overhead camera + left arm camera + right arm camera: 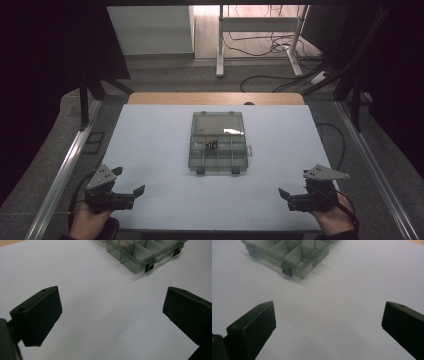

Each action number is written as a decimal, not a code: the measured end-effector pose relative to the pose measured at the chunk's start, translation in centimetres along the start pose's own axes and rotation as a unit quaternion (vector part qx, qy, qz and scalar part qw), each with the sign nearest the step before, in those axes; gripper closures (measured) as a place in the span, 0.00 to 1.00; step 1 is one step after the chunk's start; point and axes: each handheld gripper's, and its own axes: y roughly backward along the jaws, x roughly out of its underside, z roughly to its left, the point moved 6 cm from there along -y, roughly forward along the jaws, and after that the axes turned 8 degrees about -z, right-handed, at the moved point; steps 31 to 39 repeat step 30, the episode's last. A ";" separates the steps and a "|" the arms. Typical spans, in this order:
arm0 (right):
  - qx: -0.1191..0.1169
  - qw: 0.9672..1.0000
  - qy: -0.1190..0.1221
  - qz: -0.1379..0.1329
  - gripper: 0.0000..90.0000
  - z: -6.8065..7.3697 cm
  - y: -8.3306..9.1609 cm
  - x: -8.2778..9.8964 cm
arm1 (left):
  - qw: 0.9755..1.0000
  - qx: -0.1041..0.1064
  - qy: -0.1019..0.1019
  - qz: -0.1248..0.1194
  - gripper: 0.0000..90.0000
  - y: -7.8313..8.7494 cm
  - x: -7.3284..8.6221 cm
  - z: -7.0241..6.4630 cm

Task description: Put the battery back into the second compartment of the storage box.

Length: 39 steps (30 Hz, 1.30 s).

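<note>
A grey see-through compartment box (218, 143) lies open in the middle of the white table sheet (150, 150), its lid folded back away from me and small dark items in one middle cell. My left gripper (127, 181) rests near the front left corner, held by a hand, jaws wide apart and empty. My right gripper (295, 184) sits at the front right, also open and empty. In the left gripper view the box (142, 255) lies ahead to the upper right; in the right gripper view the box (289, 253) lies ahead to the upper left. Both grippers (111, 307) (328, 320) are well short of it.
A wooden table edge (215, 98) shows beyond the white sheet. Metal rails (65, 165) run along both sides. Cables (270, 47) and a stand's legs lie on the floor behind. Bare sheet surrounds the box on all sides.
</note>
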 end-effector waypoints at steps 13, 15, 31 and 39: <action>0.031 0.999 -0.006 0.021 0.00 -1.3 1.6 2.0 | 1.000 0.000 0.000 -0.001 0.03 0.0 0.0 0.0; 0.035 0.999 -0.007 0.027 0.00 -1.5 1.8 2.3 | 1.000 0.000 -0.001 -0.001 0.03 0.0 0.0 0.0; 0.051 0.997 -0.032 0.047 0.00 -2.4 2.1 3.5 | 1.000 0.000 -0.004 0.001 0.03 -0.1 0.0 -0.1; 0.051 0.997 -0.032 0.047 0.00 -2.4 2.1 3.5 | 1.000 0.000 -0.004 0.001 0.03 -0.1 0.0 -0.1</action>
